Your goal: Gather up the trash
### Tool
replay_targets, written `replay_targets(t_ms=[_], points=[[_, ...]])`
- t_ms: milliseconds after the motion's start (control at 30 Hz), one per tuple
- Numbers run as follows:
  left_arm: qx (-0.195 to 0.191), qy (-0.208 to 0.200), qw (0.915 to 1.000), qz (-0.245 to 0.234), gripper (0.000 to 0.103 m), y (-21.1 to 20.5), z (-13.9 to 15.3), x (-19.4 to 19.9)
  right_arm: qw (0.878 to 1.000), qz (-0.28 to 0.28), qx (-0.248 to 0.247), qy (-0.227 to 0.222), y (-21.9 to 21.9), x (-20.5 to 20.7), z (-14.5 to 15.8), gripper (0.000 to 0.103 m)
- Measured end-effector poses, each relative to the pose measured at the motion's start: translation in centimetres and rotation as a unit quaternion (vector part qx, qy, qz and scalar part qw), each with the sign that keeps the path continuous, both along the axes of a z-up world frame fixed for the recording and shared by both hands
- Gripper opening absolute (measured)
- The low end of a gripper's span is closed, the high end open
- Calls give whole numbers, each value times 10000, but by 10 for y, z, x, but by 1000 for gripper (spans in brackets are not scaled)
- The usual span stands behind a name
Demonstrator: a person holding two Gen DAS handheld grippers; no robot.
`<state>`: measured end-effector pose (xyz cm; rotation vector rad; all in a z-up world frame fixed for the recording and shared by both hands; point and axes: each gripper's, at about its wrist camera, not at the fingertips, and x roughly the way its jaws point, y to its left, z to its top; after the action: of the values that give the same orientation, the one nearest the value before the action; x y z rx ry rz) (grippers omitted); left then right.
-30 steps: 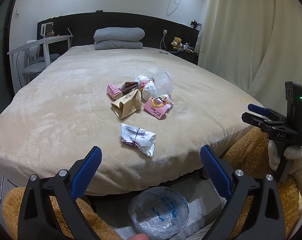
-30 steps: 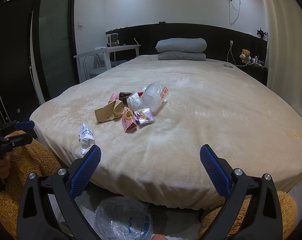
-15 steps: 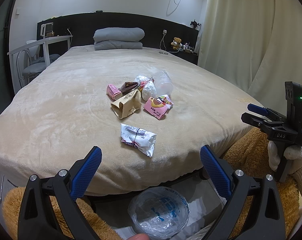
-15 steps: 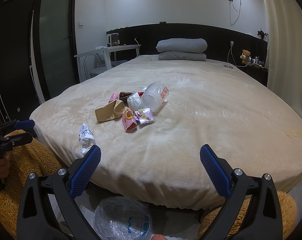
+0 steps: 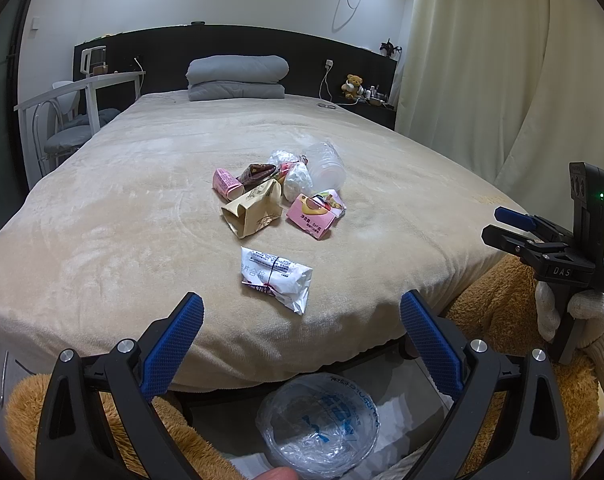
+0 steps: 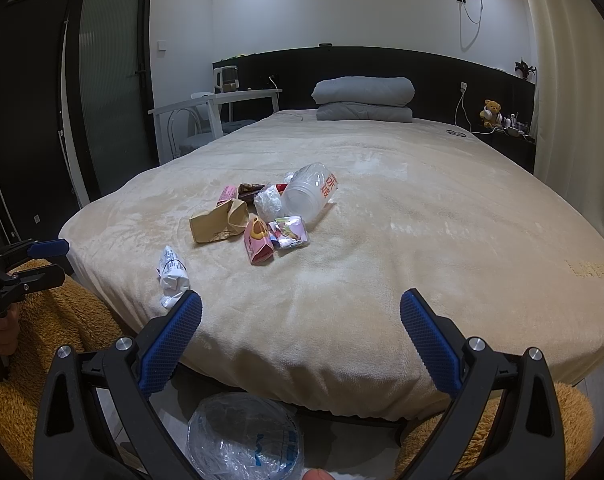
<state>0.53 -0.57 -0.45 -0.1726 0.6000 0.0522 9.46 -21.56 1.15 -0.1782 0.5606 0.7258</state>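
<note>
We find nothing moved since the earlier frames. The left gripper (image 5: 301,316) and right gripper (image 6: 301,314) both hold wide, empty, their blue ribbed pads low in frame. Below them a bin lined with crinkled clear plastic bag (image 5: 320,424) sits at bottom centre. On the plush beige blanket (image 5: 102,220), a white crumpled wrapper (image 5: 276,278) lies nearest; mid-frame, clustered: tan paper bag (image 5: 254,212), pink carton (image 5: 312,216), clear plastic bottle (image 6: 310,196).

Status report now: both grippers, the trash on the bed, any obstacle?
Left gripper open, empty. Right gripper open, empty. Trash pile and white wrapper lie untouched on bed; lined bin below. Path clear.
</note>
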Motion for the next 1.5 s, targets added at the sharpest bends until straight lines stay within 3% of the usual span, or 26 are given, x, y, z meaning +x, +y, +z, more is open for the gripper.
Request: replay_targets(t_ms=[1000,1500], points=[[9,40,10000,9,97,0,0,3,9999,45,-20,107,2,3,-4,98],[-88,789,9966,-228,97,8,-17,58,9971,118,-352,665,41,55,-13,98]])
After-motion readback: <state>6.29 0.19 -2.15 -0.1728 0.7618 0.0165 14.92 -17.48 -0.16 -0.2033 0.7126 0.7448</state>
